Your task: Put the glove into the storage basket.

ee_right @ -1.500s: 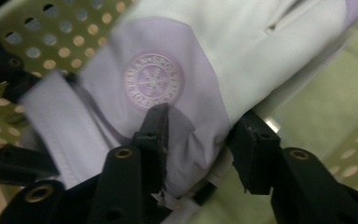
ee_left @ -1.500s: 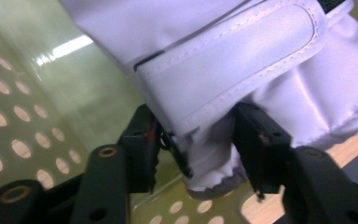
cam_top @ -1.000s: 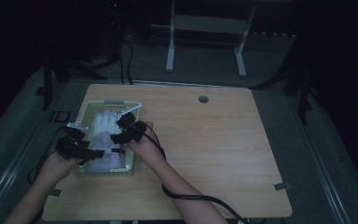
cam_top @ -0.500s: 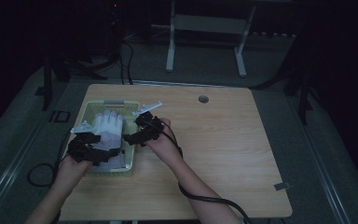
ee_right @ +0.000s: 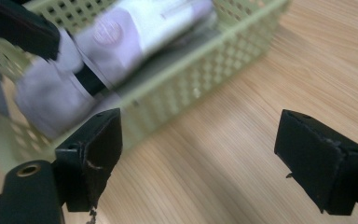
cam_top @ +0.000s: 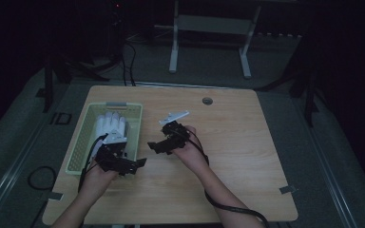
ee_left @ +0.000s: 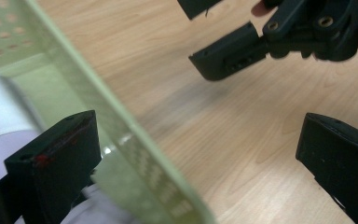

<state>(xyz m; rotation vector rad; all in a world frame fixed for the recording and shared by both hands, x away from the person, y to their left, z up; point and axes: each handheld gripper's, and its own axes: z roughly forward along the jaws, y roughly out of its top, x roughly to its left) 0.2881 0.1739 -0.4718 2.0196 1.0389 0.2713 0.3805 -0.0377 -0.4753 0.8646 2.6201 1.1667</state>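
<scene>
Pale-green basket point(cam_top: 84, 137) at the worktop's point(cam_top: 247, 142) left holds white tubes point(cam_top: 110, 125); left gripper point(cam_top: 132, 165) and right gripper point(cam_top: 156, 146), both spread empty, apparently between picks, next reaching in for one.

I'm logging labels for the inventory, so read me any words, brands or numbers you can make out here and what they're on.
None can be read.
White tubes in the green basket: a round emblem and faint print lines, too blurred to read.
Left gripper, right gripper: no lettering visible.
</scene>
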